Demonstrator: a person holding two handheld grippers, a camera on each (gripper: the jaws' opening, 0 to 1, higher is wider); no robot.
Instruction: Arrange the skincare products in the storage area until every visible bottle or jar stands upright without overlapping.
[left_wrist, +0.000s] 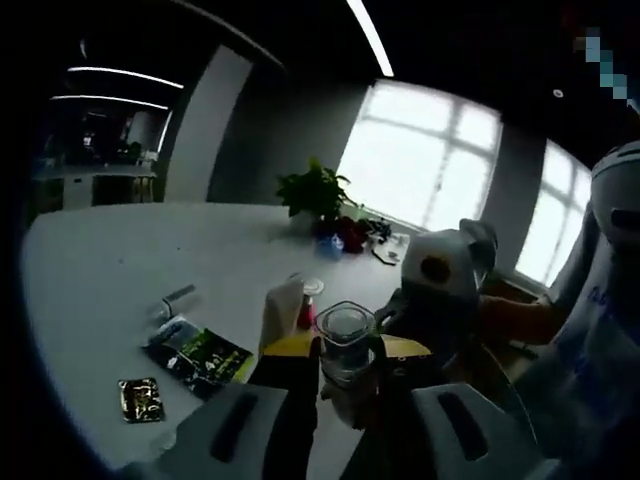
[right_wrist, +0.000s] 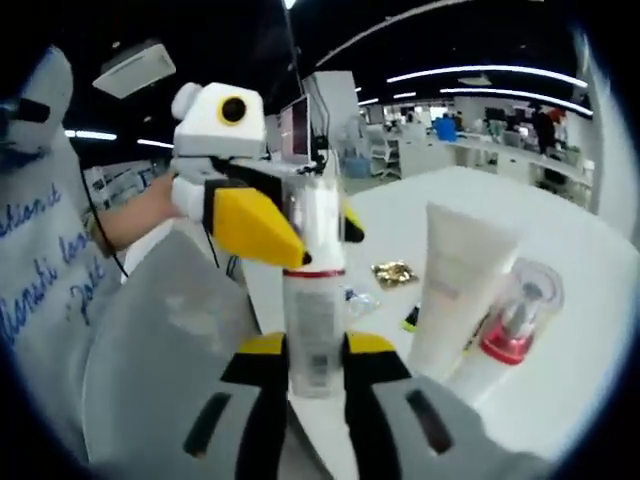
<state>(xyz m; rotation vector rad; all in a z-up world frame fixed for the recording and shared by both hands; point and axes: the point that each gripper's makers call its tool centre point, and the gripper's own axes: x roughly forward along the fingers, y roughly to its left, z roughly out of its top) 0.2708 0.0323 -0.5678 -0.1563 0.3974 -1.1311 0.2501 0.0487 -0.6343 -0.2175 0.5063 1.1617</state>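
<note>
A clear-capped bottle (right_wrist: 313, 310) with a red band and a pale label stands upright between both grippers, above the white table's near edge (right_wrist: 560, 400). My right gripper (right_wrist: 315, 350) is shut on its lower body. My left gripper (right_wrist: 305, 228) comes in from the left and pinches the clear cap with its yellow tips. In the left gripper view the same cap (left_wrist: 345, 335) sits between my left gripper's (left_wrist: 345, 352) yellow tips. A white tube (right_wrist: 455, 290) stands upright to the right, and beside it a small bottle (right_wrist: 515, 325) with a red collar under a clear cap.
On the white table (left_wrist: 110, 270) lie a dark green packet (left_wrist: 200, 355), a gold sachet (left_wrist: 140, 400) and a small silver item (left_wrist: 175, 298). A potted plant (left_wrist: 315, 190) stands at the far edge. A person's sleeve (right_wrist: 40, 260) with blue lettering is close on the left.
</note>
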